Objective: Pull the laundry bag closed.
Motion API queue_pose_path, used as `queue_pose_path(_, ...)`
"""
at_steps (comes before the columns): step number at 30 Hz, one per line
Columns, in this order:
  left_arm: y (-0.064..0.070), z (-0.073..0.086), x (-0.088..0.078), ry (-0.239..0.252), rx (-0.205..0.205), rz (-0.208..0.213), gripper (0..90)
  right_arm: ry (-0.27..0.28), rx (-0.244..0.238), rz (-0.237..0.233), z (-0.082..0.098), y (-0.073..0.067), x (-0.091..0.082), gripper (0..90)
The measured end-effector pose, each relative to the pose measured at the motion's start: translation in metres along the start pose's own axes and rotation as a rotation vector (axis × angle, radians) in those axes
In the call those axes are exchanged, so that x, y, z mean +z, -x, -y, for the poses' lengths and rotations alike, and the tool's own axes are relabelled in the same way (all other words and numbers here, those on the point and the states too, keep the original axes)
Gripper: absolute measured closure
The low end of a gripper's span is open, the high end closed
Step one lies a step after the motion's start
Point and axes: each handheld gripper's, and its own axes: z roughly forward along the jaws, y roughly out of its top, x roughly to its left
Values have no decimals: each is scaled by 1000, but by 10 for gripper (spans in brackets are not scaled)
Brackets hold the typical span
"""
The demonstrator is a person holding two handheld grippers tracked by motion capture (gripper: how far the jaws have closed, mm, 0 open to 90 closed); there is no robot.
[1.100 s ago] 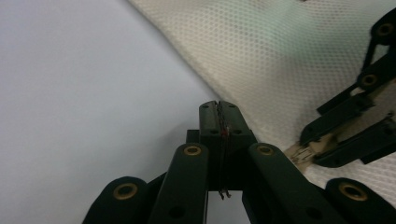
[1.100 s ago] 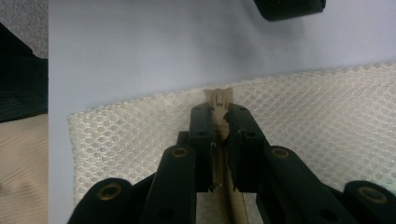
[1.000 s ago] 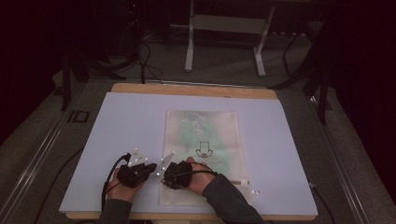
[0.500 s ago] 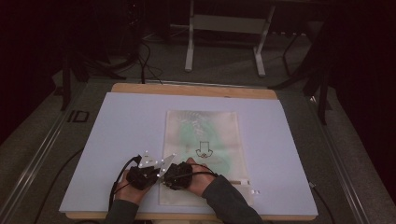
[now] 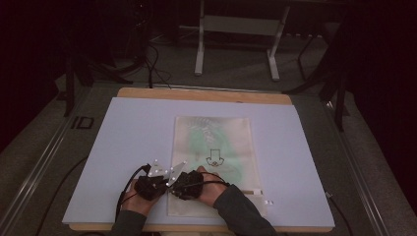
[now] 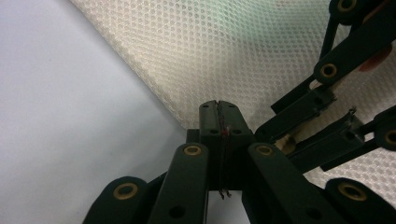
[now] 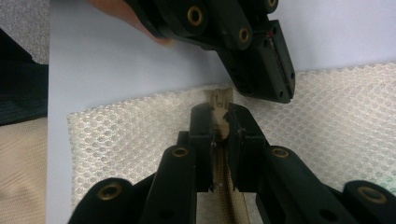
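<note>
Two grippers meet at lower centre of the high view | mesh bag (image 5: 212, 147) lies flat on white mat (image 5: 128, 132), limp, light | right gripper (image 7: 219, 116) clamped on zipper tab (image 7: 218, 100) | left gripper (image 6: 218, 114) jaws together, pinching bag's corner edge | best hold: stiff zipper end.

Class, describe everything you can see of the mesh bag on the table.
The mesh bag is a flat, cream, rectangular pouch of honeycomb netting, with something green and a small dark printed mark showing at its middle. It lies flat on the pale sheet. A tan zipper runs along its near edge. The right gripper is shut on the zipper's end tab; the left gripper, shut, presses at the bag's near left corner.
</note>
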Motion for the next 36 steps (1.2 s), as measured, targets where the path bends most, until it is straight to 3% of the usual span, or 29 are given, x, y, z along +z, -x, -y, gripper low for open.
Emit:
queue_pose_path(6,-6,2,1,21,-65,46,894,27,25,-26,4,4,-1,816)
queue_pose_path(17,-2,0,1,-5,-29,11,897,28,24,-22,7,3,-3,821)
queue_pose_path(36,-2,0,1,0,-29,14,896,-6,-1,-7,15,3,-11,822)
